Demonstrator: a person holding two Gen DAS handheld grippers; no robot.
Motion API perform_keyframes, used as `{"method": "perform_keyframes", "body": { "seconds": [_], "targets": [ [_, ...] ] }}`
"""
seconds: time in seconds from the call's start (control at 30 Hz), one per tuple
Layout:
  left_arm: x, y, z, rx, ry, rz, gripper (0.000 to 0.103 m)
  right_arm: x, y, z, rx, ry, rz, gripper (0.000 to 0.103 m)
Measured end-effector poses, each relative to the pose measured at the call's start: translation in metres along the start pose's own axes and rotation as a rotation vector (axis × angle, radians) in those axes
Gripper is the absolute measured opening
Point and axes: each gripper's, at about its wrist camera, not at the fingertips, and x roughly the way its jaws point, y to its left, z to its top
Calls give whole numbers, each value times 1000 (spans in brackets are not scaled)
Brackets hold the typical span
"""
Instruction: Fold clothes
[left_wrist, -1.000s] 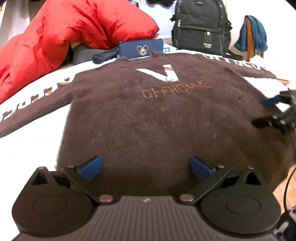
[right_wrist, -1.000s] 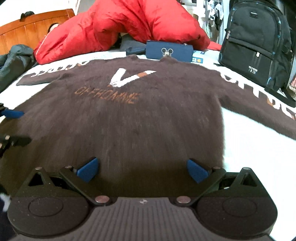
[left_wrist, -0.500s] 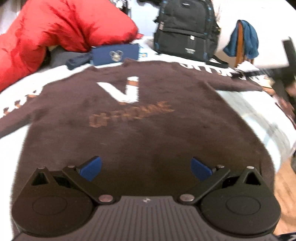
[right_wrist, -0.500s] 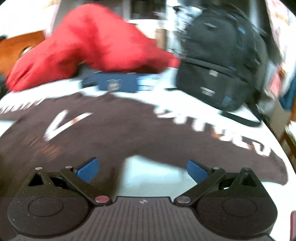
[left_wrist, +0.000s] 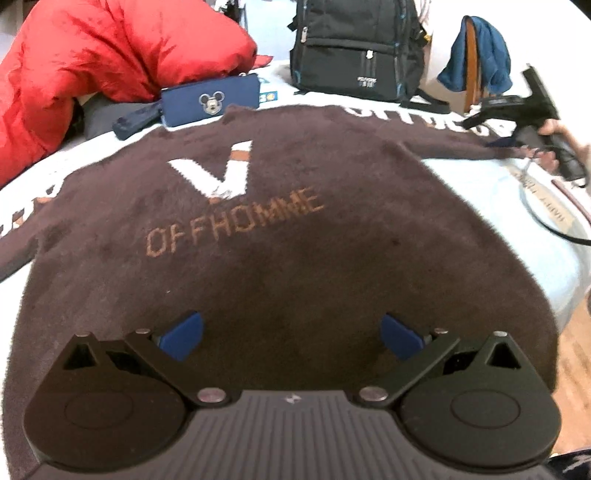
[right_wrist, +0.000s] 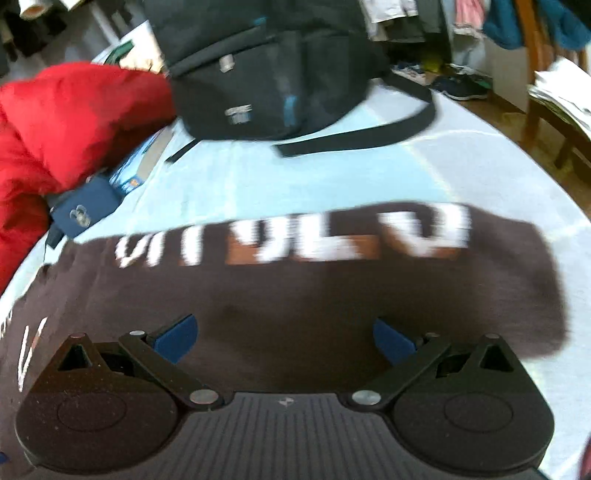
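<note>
- Left gripper (left_wrist: 291, 334): jaws wide apart, empty, over lower body of brown sweater (left_wrist: 280, 251).
- Right gripper (right_wrist: 284, 338): jaws wide apart, empty, over the sweater's lettered sleeve (right_wrist: 332, 273).
- Sweater spread flat on bed (right_wrist: 258, 177); black backpack (left_wrist: 356, 48), red jacket (left_wrist: 92, 59) beyond.

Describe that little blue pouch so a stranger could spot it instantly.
Find the brown sweater spread flat on the bed. Just beyond its collar, beside the red puffy quilt, lies the navy pouch; its silver mouse-head badge sets it apart from the black backpack.
</note>
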Motion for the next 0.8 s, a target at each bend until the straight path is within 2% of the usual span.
{"method": "perform_keyframes", "body": {
  "seconds": [0.07, 0.13, 0.2, 0.27, 0.4, 0.5, 0.67, 0.8],
  "targets": [
    [0, 0, 1, 3, -5, -14, 102, -11, -23, 2, 58, -16, 0, 103],
    [0, -1, 3, 5, -13, -19, 102, -21, -37, 8, 96, -48, -65, 103],
    [0, -3, 4, 14, -15, -24, 102, -29, -46, 18, 140, -87, -178, 103],
    [0, -6, 4, 28, -19, -28, 102, -31, -54, 31, 177, -120, -169, 103],
    [3, -11, 4, 47, -11, -27, 102, -24, -58, 45, 204, -168, -52, 103],
    [5, -12, 4, 53, -4, -18, 102, -4, -62, 53, 218, -138, -22, 103],
    [6, -9, 5, 38, 0, -7, 102, 13, -79, 48, 222, -126, -146, 103],
    [6, -8, 7, 38, -5, 0, 102, 5, -87, 44, 267, -160, -193, 103]
  ]
}}
